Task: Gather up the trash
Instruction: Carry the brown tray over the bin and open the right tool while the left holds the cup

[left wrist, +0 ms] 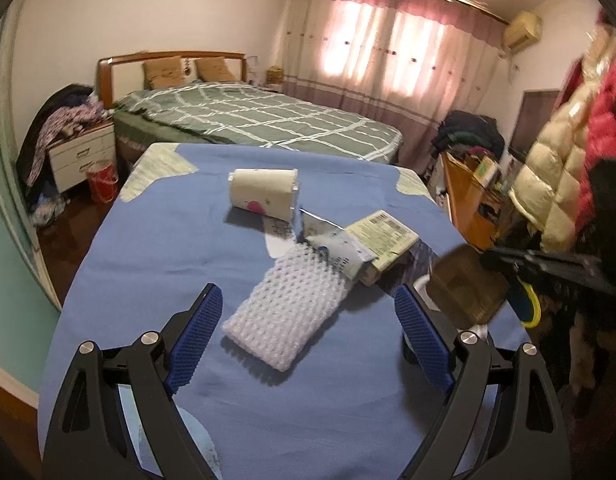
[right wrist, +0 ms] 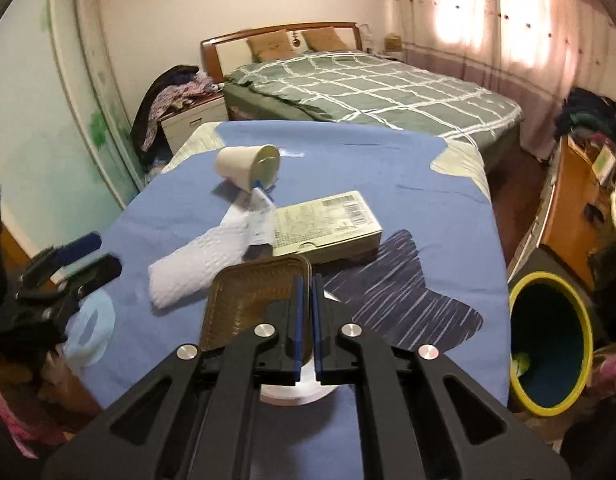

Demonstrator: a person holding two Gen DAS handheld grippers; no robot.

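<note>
In the right wrist view my right gripper [right wrist: 306, 282] is shut on the rim of a brown plastic tray [right wrist: 244, 296], held tilted above the blue tablecloth [right wrist: 407, 168]. From the left wrist view the same tray [left wrist: 467, 290] hangs at the right, with the right gripper [left wrist: 489, 259] on its edge. My left gripper [left wrist: 311, 320] stands open just over the cloth, and a white foam net sleeve [left wrist: 284, 312] lies between its fingers untouched. Farther back lie a tipped paper cup [left wrist: 264, 194], a crumpled wrapper [left wrist: 327, 244] and a flat cardboard box [left wrist: 383, 240].
A yellow-rimmed bin [right wrist: 547, 340] stands on the floor off the table's right edge. A white roll [right wrist: 296, 394] sits under the right gripper and a pale blue ring [right wrist: 90, 324] at the near left corner. A bed [right wrist: 367, 88] lies beyond the table.
</note>
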